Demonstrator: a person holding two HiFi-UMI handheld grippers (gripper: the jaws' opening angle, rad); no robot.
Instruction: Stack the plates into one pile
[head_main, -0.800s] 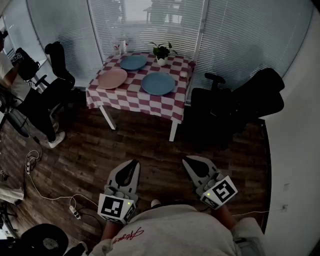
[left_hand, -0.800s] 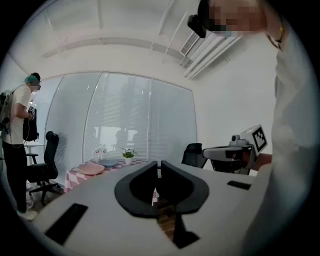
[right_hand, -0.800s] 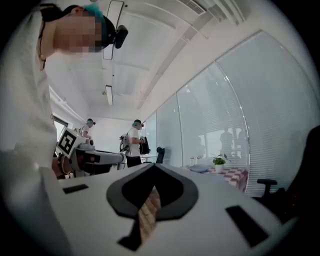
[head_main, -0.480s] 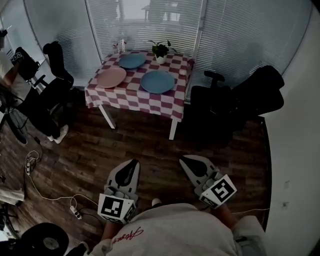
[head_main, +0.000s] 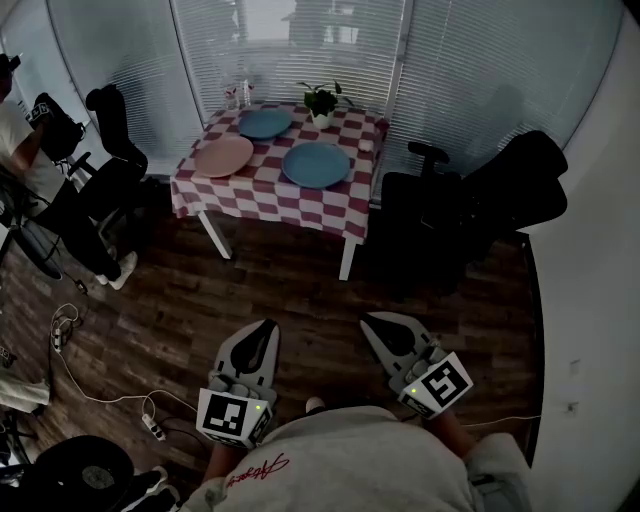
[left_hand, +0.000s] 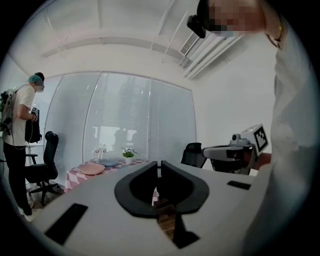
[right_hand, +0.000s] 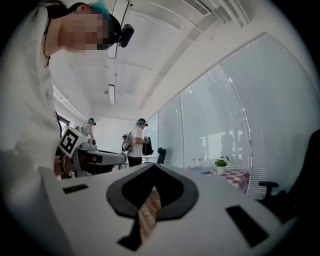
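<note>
Closest to the camera, the left hand-held gripper (head_main: 266, 328) and the right hand-held gripper (head_main: 372, 322) are held level just in front of the wearer's waist and are pointed towards the counter (head_main: 270, 196). In each gripper view the two jaws are seen pressed together with nothing between them, only floor and room showing past them; both are therefore shut and empty, which is judged sensible because nothing is within reach. A stretch of bare wooden floor (head_main: 300, 285) is laid between the grippers and the counter, so the counter is well apart from them and an approach on foot is judged to be needed before any grasp. A power strip and cable (head_main: 148, 425) are seen on the floor at the left, clear of the straight path. On the checked cloth three plates are set singly and apart: a pink plate (head_main: 223, 156) at the left, a near blue plate (head_main: 316, 165) at the right, and a far blue plate (head_main: 266, 124) behind them. None is laid on another, so the stacking is judged not yet begun. A potted plant (head_main: 321, 102) is placed just beside the far blue plate and could be knocked when that plate is lifted. Dark office chairs (head_main: 470, 195) are drawn up at the counter's right, leaving the near side the open one. A person (head_main: 30, 150) is seen at the far left, and closed blinds (head_main: 290, 40) are hung behind everything.
</note>
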